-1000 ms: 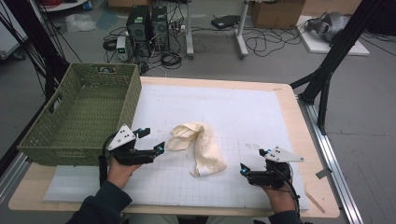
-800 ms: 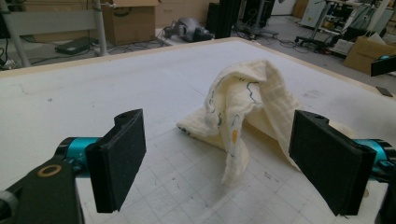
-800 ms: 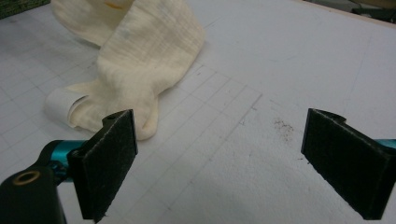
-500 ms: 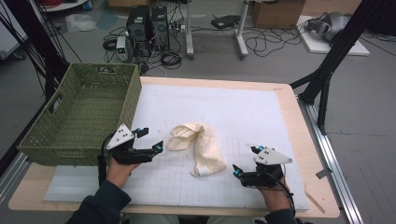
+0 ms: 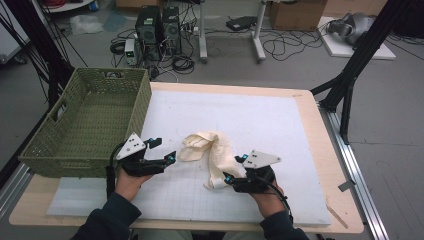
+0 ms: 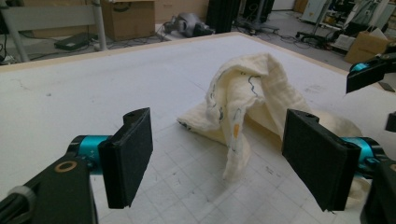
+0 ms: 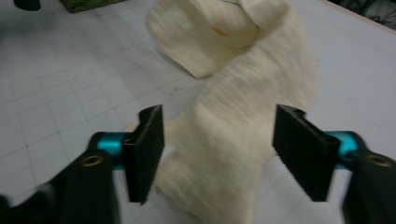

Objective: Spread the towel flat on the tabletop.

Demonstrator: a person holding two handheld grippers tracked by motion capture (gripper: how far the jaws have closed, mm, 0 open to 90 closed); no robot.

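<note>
White gridded mat (image 5: pixel 260 125), green basket (image 5: pixel 85 125) left, crumpled cloth (image 5: pixel 210 152) between wide-jawed left gripper (image 5: pixel 167 152) and right gripper (image 5: pixel 231 172).

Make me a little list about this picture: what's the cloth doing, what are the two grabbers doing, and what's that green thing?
cloth: cream, crumpled on the white mat
left gripper: open, aimed at the cloth's near-left end, not touching
right gripper: open, jaws either side of the cloth's near end
basket: green, woven, at the table's left edge

A wooden table (image 5: pixel 320 150) bears a white mat (image 5: pixel 260 125), green basket (image 5: pixel 85 125), cream cloth (image 5: pixel 212 152)
</note>
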